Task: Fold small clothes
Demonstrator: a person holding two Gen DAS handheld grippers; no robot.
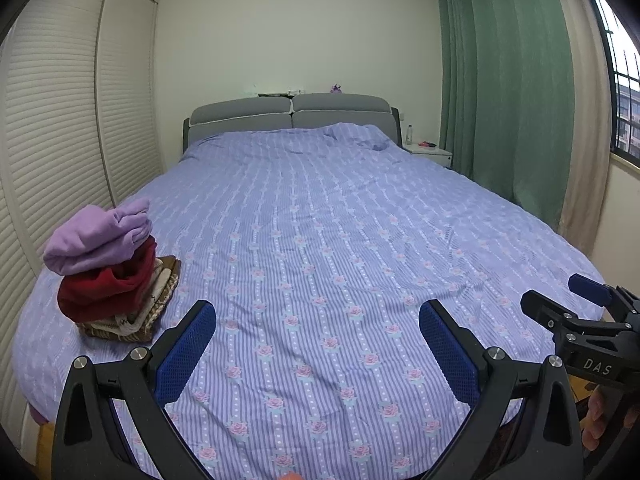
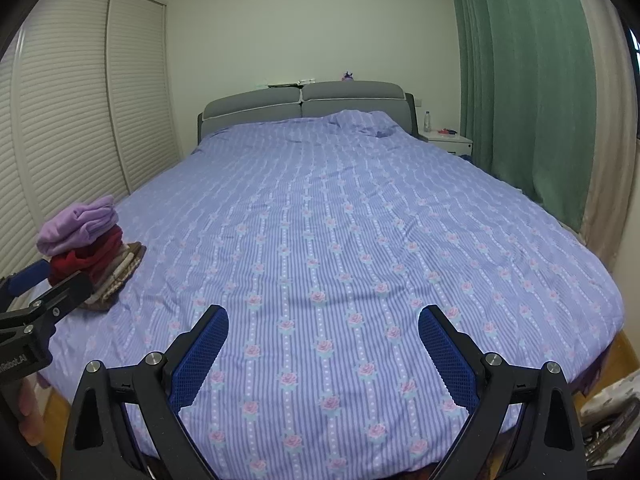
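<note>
A stack of folded clothes sits at the bed's near left: a lilac garment (image 1: 98, 236) on top, a dark red one (image 1: 108, 290) under it, a brown-and-cream knit (image 1: 148, 312) at the bottom. The stack also shows in the right wrist view (image 2: 86, 240). My left gripper (image 1: 318, 322) is open and empty above the foot of the bed, right of the stack. My right gripper (image 2: 323, 326) is open and empty over the bedspread. The right gripper shows at the right edge of the left wrist view (image 1: 568, 304).
The bed (image 1: 340, 220) has a lilac striped floral cover and a grey headboard (image 1: 288, 118). Louvred wardrobe doors (image 1: 60, 120) stand at the left. A green curtain (image 1: 512, 100) and a white nightstand (image 1: 430, 154) with a bottle are at the right. A patterned bundle (image 2: 612, 404) lies on the floor at the lower right.
</note>
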